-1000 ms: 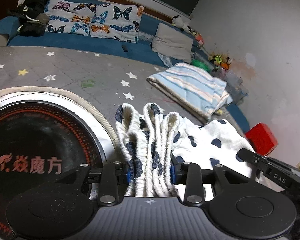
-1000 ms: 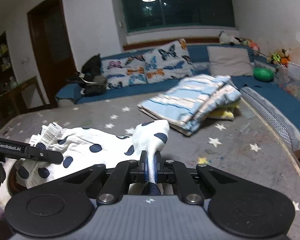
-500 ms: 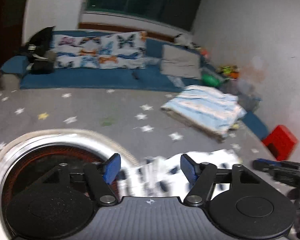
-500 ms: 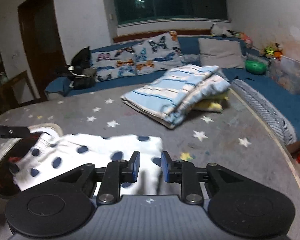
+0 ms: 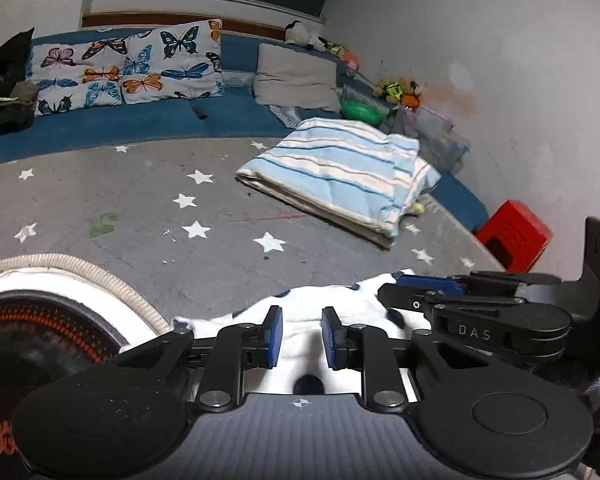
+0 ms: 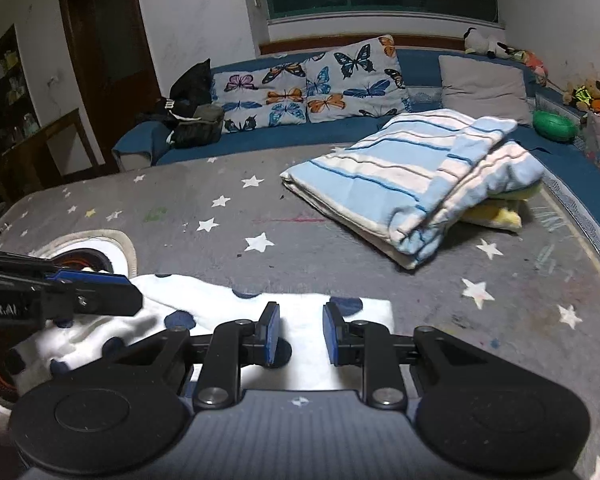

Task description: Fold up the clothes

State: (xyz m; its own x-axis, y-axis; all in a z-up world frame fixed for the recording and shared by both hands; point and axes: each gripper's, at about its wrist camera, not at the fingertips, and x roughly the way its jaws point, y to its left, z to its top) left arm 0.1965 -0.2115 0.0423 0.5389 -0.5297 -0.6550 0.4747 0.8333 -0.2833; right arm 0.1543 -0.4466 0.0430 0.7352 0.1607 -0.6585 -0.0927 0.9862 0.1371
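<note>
A white garment with dark blue dots [image 5: 340, 304] lies spread flat on the grey star-patterned surface [image 5: 140, 208]. My left gripper [image 5: 298, 330] hovers over its near edge; its jaws are closing, with a gap between the blue pads and no cloth pinched. In the right wrist view the same garment [image 6: 220, 300] lies under my right gripper [image 6: 298, 326], which is open with nothing gripped. Each gripper shows in the other's view: the right gripper [image 5: 420, 292] at the garment's right end, the left gripper [image 6: 100, 288] at its left end.
A round black-and-orange mat with a pale rim [image 5: 40, 320] lies left of the garment. A folded blue-striped blanket [image 6: 412, 176] sits farther back on the right. A red box [image 5: 516, 240] stands past the right edge. Butterfly pillows [image 6: 312, 84] line the blue sofa behind.
Both grippers let go of the dotted garment, which dropped from bunched and lifted to lying flat. The left jaws opened wide, then narrowed. Both grippers drew back toward the near edge.
</note>
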